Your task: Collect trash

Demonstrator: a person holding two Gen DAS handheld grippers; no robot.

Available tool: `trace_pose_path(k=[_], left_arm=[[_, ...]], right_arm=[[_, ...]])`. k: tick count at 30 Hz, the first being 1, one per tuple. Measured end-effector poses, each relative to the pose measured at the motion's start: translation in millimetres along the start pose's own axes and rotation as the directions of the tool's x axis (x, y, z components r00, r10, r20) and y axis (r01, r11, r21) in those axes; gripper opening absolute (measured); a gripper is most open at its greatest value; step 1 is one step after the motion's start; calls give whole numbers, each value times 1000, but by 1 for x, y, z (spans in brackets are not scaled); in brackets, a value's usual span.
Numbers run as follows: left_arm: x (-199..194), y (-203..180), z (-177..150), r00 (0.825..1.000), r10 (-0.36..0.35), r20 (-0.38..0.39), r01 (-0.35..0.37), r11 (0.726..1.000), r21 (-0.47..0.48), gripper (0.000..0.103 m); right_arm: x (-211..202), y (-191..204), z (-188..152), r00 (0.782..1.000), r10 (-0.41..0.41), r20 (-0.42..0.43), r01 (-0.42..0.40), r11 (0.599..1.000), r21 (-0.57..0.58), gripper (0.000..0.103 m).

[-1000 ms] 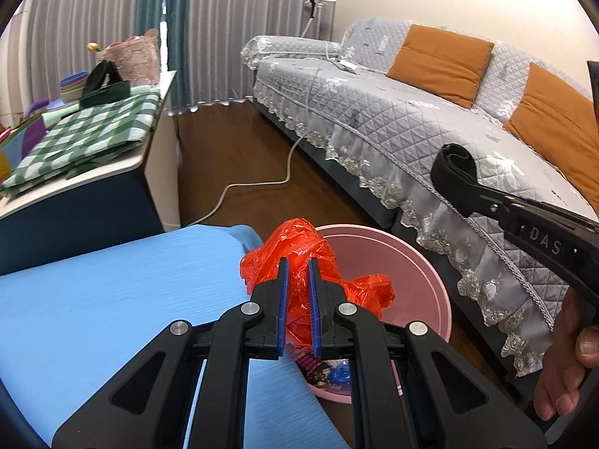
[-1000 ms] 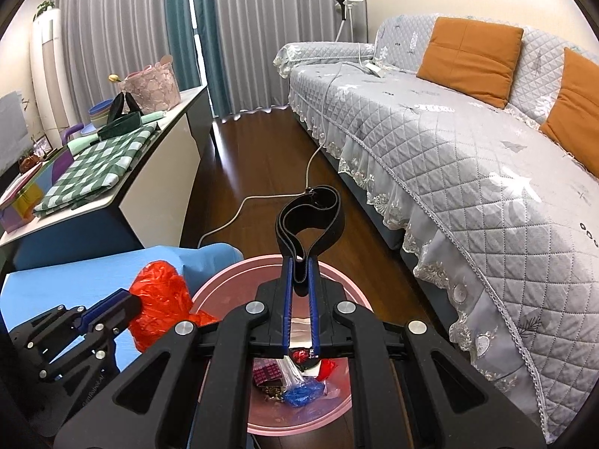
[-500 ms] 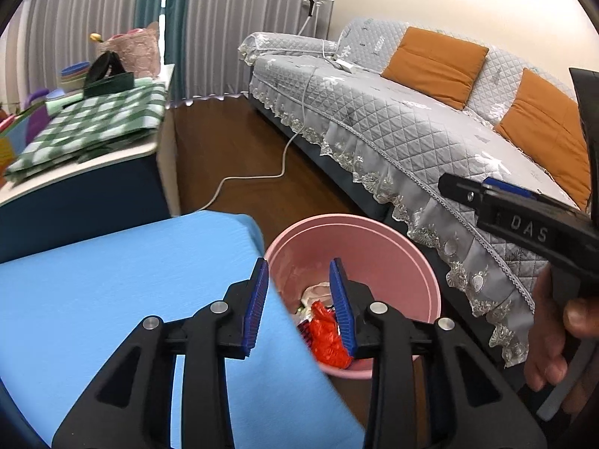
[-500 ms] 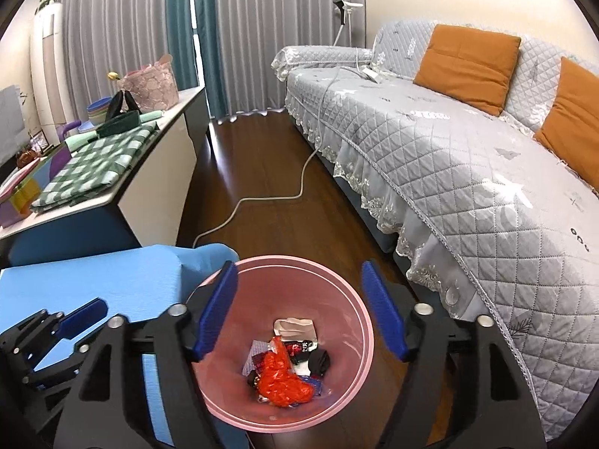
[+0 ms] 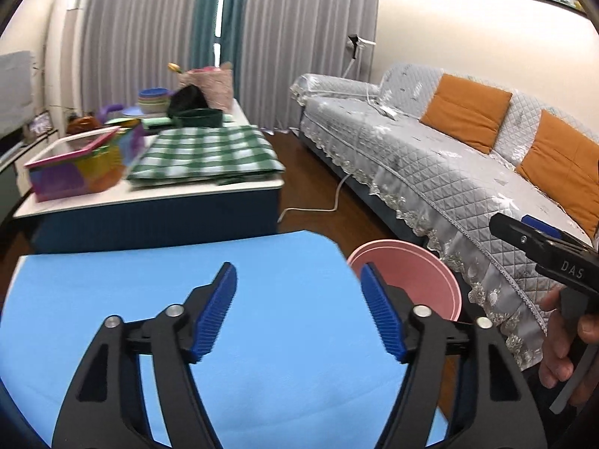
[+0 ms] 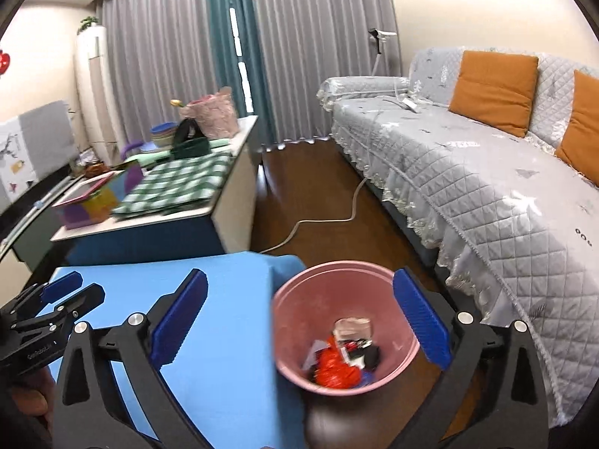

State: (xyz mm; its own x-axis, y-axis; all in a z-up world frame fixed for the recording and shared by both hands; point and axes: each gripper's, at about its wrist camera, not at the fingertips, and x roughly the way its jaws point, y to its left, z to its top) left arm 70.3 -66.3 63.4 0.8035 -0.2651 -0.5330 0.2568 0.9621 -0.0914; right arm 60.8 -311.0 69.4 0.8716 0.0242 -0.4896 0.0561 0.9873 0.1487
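Observation:
A pink bin (image 6: 344,321) stands on the floor by the right edge of the blue table (image 6: 209,336); it also shows in the left wrist view (image 5: 411,273). Inside lie a crumpled red plastic bag (image 6: 333,368) and other scraps. My left gripper (image 5: 299,310) is wide open and empty above the blue table (image 5: 149,299). My right gripper (image 6: 299,318) is wide open and empty, above the bin and the table edge. Each gripper shows in the other's view: the left (image 6: 56,299), the right (image 5: 539,243).
A grey quilted sofa (image 6: 486,187) with orange cushions (image 6: 494,89) runs along the right. A white-topped cabinet (image 5: 149,187) behind the table carries a green checked cloth (image 5: 206,153), a colourful box (image 5: 75,164) and bowls. A white cable (image 6: 318,220) lies on the wooden floor.
One second ago my left gripper held the red bag and my right a black strap over the bin. Both opened and the items dropped in. Both grippers then rose and drew back left.

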Motion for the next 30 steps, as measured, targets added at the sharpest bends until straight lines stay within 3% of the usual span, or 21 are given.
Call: trace_pose_path(k=[7,12,17,22,30], left_arm=[[-53,34,-30,995,101,20,-100,993,-68,74],[-84,49,-54,990,138,2,-137,983,-126,85],[-114,49,-89,980,201,-5,-201,975,-99,94],[-121,52,-115,977,203,-66,-209,972,-111,94],[-126,54,-121,974,222,-31,-224,968,-114,94]], right_arm=[[-45,42,-39,1000,23,-6,-23,998,-63,98],[-68,60,-66,1000,9,-13,-10,998,-59,98],[-79,79,-90,999,-31,-25,28,994,-108,98],[-88,90,-107,999,-44,-26,41,993,-107,98],[-85,102,-117,999,-39,-12,37,992,-124,98]])
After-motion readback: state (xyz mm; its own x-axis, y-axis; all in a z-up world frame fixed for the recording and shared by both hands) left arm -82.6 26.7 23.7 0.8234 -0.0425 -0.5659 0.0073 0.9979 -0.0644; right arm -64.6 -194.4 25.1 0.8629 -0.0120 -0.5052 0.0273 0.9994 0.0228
